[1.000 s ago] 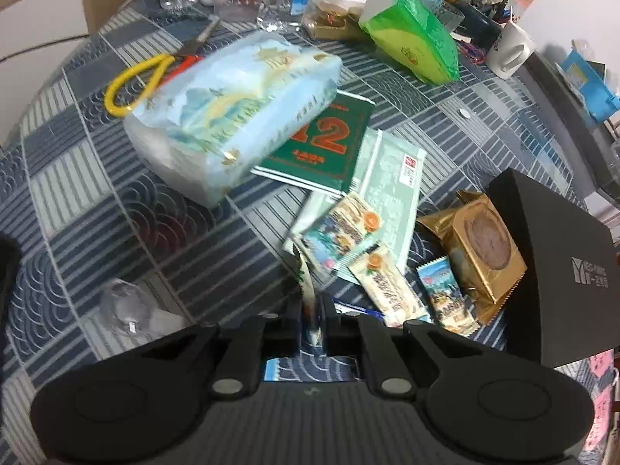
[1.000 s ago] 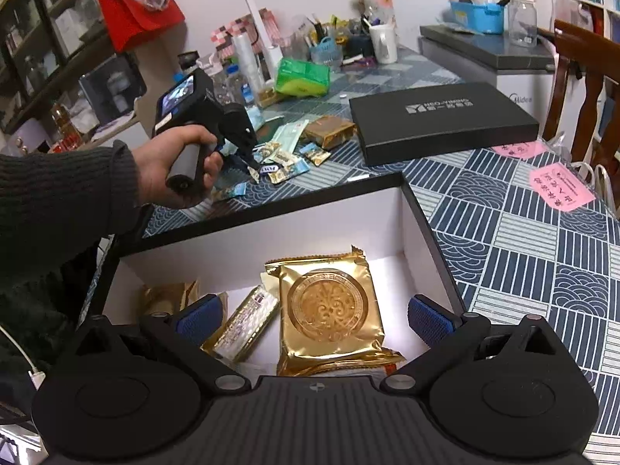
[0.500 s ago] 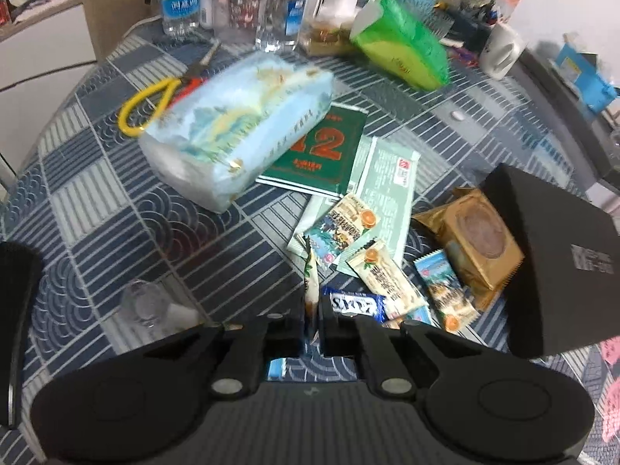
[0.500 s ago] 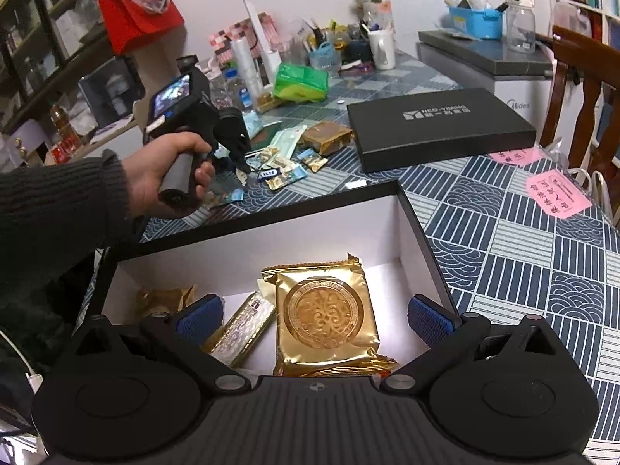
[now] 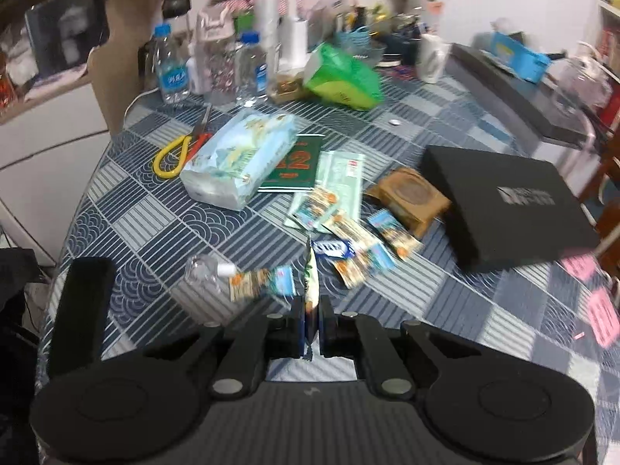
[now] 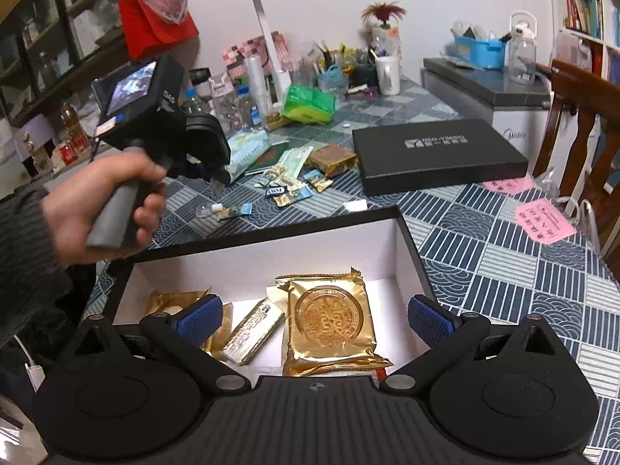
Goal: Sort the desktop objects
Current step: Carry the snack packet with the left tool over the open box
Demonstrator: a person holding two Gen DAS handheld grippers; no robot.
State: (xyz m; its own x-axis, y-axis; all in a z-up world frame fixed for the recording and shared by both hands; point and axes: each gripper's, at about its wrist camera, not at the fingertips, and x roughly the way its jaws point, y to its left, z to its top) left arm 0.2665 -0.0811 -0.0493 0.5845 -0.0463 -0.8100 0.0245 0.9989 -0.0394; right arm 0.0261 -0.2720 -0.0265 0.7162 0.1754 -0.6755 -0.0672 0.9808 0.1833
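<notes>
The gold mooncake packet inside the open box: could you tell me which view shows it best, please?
The right wrist view: the gold mooncake packet lies sharp and unobstructed in the open box. The left wrist view misses it, showing only the box's black rim at its left edge.

Snack-strewn patterned table point(image 5: 162, 240)

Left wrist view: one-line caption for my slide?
Left gripper shut on a snack packet above the cluttered table.
</notes>
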